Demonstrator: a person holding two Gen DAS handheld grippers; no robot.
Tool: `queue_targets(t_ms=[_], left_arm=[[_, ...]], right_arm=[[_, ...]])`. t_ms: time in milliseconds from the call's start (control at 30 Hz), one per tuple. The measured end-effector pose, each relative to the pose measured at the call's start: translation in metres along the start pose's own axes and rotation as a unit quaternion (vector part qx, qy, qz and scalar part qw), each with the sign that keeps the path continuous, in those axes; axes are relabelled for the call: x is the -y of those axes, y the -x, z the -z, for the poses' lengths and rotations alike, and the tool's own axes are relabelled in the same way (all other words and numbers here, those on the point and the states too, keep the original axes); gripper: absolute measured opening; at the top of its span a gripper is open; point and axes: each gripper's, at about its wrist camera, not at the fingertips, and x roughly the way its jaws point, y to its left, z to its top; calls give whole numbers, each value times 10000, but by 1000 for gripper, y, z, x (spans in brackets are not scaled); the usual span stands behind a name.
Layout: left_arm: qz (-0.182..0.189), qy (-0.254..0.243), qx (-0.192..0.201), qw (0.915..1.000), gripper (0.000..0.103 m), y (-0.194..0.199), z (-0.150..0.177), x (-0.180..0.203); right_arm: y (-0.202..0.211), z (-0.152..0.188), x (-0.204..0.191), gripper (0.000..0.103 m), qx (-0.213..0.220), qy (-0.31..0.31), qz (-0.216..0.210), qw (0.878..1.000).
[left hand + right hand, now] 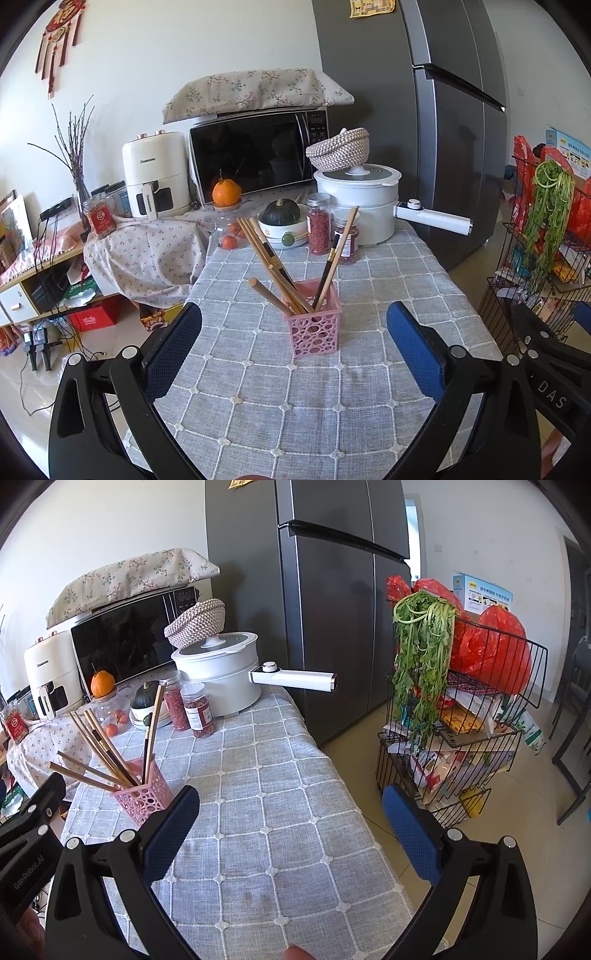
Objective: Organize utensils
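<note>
A pink perforated basket (316,326) stands on the grey checked tablecloth (332,398) and holds several wooden chopsticks (271,271) and dark-tipped chopsticks (334,260), leaning left and right. My left gripper (293,332) is open and empty, its blue pads on either side of the basket, a little nearer than it. In the right wrist view the basket (144,794) with chopsticks (101,747) sits at the left. My right gripper (290,812) is open and empty over the cloth (280,812), to the right of the basket.
At the table's back stand a white electric pot (364,201) with a long handle, two red-filled jars (319,223), a bowl with a squash (282,221), an orange (226,192), a microwave and an air fryer. A fridge (332,590) and a wire rack (461,720) stand at the right.
</note>
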Motion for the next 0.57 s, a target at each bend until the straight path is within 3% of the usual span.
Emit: queue_targets(t_ms=[333,567], left_arm=[[62,-47,83,9999,91,2,-3,1],[-43,-36,59,10000,96,5,-3,4]], right_arm=[[-1,0,1,97,-43,-15,5,10000],[-2,0,2,97,-45,-37,-15,10000]])
